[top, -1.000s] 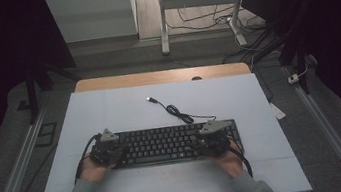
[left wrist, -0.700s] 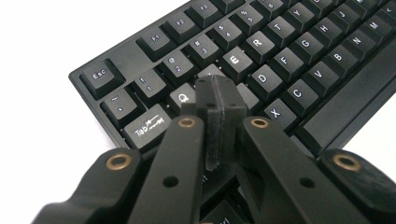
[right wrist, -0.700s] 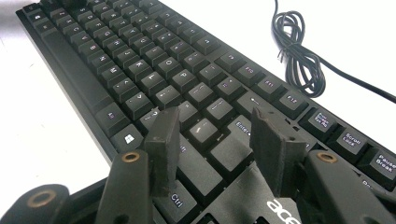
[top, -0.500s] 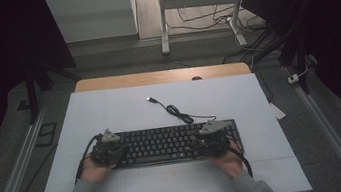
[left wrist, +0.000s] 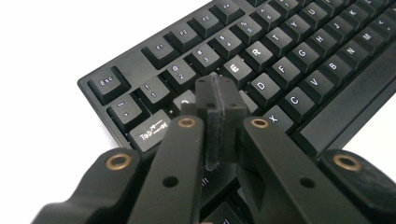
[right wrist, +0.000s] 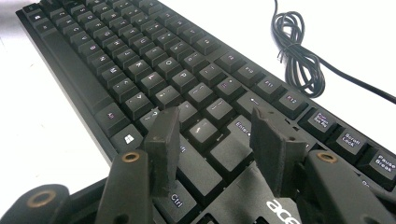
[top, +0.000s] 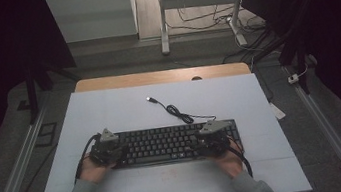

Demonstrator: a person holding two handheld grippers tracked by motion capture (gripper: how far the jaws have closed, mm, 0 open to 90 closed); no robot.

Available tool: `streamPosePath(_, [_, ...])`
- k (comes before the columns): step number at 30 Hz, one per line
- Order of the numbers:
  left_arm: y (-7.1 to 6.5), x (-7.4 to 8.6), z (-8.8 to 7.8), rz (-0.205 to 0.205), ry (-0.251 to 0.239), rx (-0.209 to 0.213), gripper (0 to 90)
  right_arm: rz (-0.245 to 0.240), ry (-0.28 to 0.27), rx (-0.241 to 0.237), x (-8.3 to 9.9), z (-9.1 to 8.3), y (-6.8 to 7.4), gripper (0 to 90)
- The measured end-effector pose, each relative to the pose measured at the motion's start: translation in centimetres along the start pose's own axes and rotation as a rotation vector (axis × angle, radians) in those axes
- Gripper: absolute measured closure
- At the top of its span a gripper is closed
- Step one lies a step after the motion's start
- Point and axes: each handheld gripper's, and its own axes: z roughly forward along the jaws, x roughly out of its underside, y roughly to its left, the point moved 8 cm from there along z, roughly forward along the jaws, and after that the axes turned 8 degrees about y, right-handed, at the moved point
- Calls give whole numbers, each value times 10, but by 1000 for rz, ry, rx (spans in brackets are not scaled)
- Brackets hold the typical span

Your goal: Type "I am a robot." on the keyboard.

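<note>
Saw no change over the last second: held both hands where they were, 1 at each end of the black rectangular plastic keyboard (top: 175, 143), and left it flat on the pale blue-white table mat (top: 125, 112).

Kept the left gripper (left wrist: 217, 121) shut, pads pressed flat together with nothing between them. Poised its joined tip over the Q and W keys, with Tab just to its near left and E and R just beyond. Could not tell whether the tip touched a key.

Kept the right gripper (right wrist: 217, 140) wide, its 2 dark pads well apart and clamping nothing. Straddled the Shift and Enter keys ahead of them, with Ctrl just below the left pad. Left the black bundled USB cable (right wrist: 296, 56) well beyond and to the right, untouched.

Judged from the stillness: a pause before key presses, no key yet visibly down. Likely meant the shut left tip as the poking tool; would need narrower right jaws for a single key.
</note>
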Motion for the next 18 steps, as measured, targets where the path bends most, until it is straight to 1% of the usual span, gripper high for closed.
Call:
streamPosePath(13, [0,-1,-2,-2,-13,2,866,-2,-4,0,0,0,0,528])
streamPosePath(15, [-1,-2,-4,-4,-22,4,850,-3,-4,0,0,0,0,529])
streamPosePath(18, [-2,-3,-6,-5,-41,10,803,-4,-3,1,0,-1,0,529])
